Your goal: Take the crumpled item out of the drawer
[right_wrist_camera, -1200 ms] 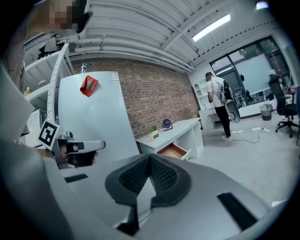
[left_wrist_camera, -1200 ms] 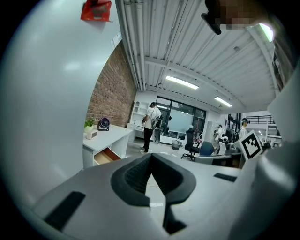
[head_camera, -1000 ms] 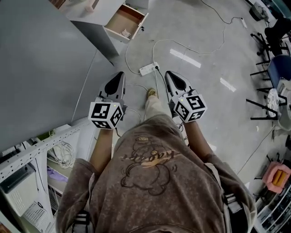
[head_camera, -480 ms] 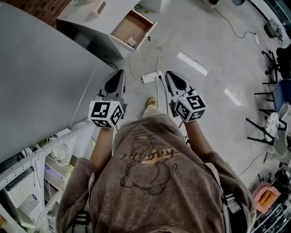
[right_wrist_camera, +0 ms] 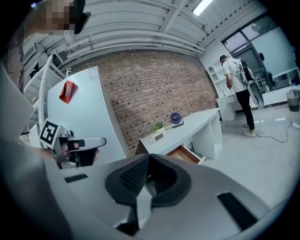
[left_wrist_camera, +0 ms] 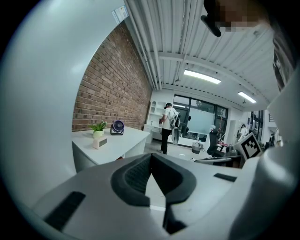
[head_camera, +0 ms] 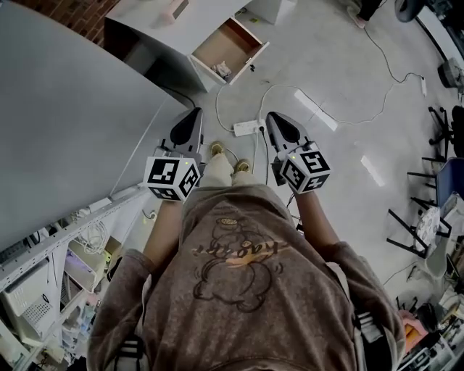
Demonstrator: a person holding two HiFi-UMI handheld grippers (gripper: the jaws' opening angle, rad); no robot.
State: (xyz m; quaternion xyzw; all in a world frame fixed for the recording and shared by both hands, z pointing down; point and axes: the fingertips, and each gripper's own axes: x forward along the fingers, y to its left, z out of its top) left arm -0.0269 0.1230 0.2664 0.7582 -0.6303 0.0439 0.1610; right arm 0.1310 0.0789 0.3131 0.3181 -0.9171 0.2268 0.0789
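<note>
A white desk stands far ahead, and its wooden drawer is pulled open. A small pale crumpled item lies in the drawer's near corner. My left gripper and right gripper are held side by side at waist height, pointing toward the desk and well short of it. Both are shut with nothing between the jaws. The right gripper view shows the open drawer under the desk top and the left gripper off to its left. The left gripper view shows the desk top past its closed jaws.
A white power strip and cables lie on the floor between me and the drawer. A tall grey panel runs along the left, with white shelving below it. Chairs stand at the right. A person stands far off.
The desk and drawer have shifted right and come closer in the head view as the person walks forward. Both grippers stay shut and level.
</note>
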